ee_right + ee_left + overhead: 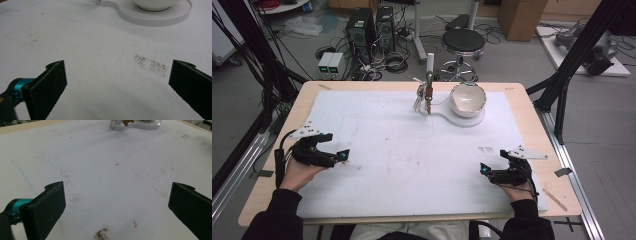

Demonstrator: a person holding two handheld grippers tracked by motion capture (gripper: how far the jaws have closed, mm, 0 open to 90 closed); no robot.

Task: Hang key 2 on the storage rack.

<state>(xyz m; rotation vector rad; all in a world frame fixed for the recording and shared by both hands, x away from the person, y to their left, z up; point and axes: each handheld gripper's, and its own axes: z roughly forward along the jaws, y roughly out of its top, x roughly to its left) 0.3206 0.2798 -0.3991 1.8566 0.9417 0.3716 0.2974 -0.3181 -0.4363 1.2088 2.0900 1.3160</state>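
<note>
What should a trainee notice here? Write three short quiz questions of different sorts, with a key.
1. True or false: the left gripper has its fingers closed on the bowl.
2. What does the bowl sit on: A) the white base, B) the bare wooden table edge, C) the stool?
3. What small item stands left of the bowl?

Key: 1. False; both it and the right gripper are open and empty. 2. A. 3. A holder with utensils.

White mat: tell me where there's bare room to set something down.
The middle of the white mat is bare, between the left gripper and right gripper, both open. The far edge is crowded: bowl on its white base, with a utensil stand beside it.
</note>
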